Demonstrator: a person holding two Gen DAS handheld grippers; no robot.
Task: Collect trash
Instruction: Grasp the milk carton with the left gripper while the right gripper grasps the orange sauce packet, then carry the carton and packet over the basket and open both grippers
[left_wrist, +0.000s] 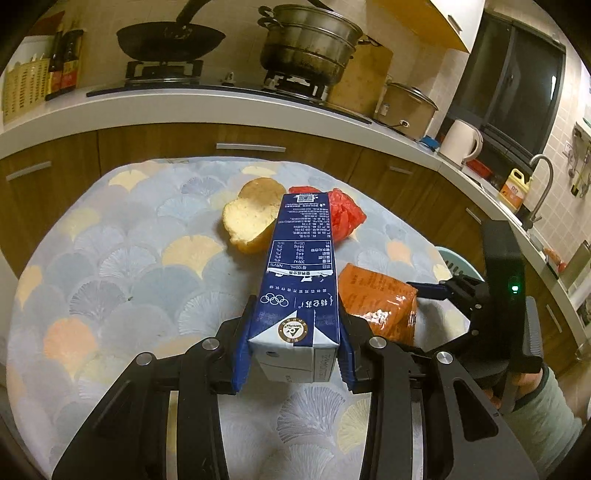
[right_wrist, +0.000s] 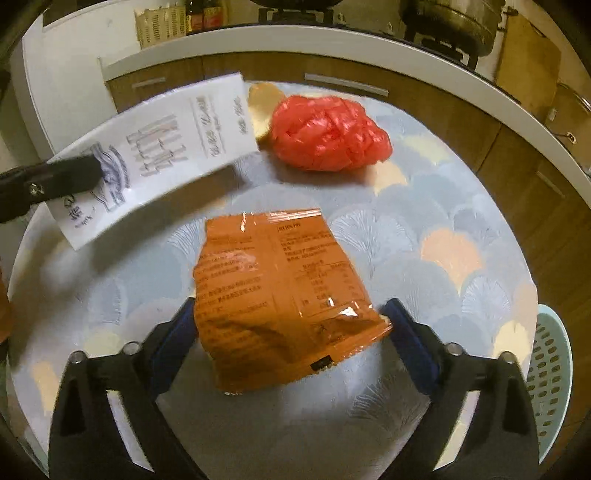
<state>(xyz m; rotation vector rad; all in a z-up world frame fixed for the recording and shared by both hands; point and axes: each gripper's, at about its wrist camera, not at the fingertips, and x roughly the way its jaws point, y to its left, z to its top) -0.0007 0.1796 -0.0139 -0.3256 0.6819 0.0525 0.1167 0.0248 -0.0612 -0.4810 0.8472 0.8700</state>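
Observation:
My left gripper (left_wrist: 295, 328) is shut on a blue and white milk carton (left_wrist: 299, 266) and holds it lying lengthwise above the table. The carton also shows in the right wrist view (right_wrist: 159, 155), held by the left gripper (right_wrist: 55, 177). An orange snack wrapper (right_wrist: 280, 295) lies flat on the table between the fingers of my right gripper (right_wrist: 291, 321), which is open with its pads at the wrapper's sides. The wrapper (left_wrist: 380, 299) and right gripper (left_wrist: 432, 288) show in the left wrist view. A crumpled red plastic bag (right_wrist: 328, 136) and a piece of bread (left_wrist: 251, 218) lie farther back.
The round table (left_wrist: 110, 258) has a fan-patterned cloth. A pale green perforated basket (right_wrist: 550, 373) stands beside the table at the right. Behind is a kitchen counter (left_wrist: 221, 107) with a wok, a steamer pot, a kettle and a sink.

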